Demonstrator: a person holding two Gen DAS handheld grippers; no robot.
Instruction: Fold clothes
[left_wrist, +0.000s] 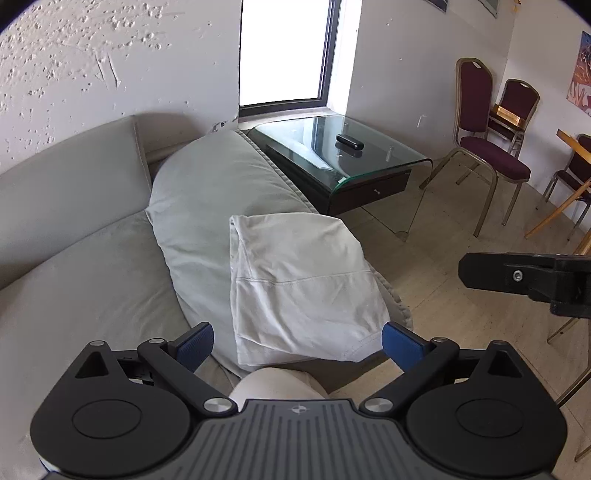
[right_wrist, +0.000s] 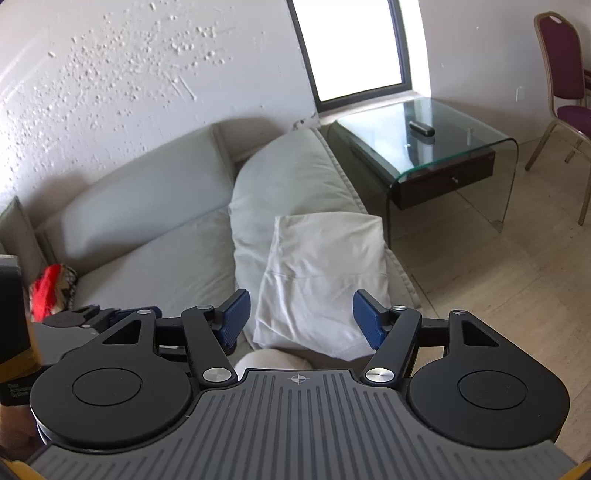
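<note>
Both my left hand-held gripper and right hand-held gripper gape wide, empty; the folded white garment overhangs the sofa armrest (rounded, slippery-looking) and could slide floorward.

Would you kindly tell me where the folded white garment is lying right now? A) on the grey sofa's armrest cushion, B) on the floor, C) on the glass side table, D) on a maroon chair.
A: the folded white garment lies draped on the grey sofa's armrest cushion, clear of both open grippers, while the glass side table holds only a small black object.
</note>
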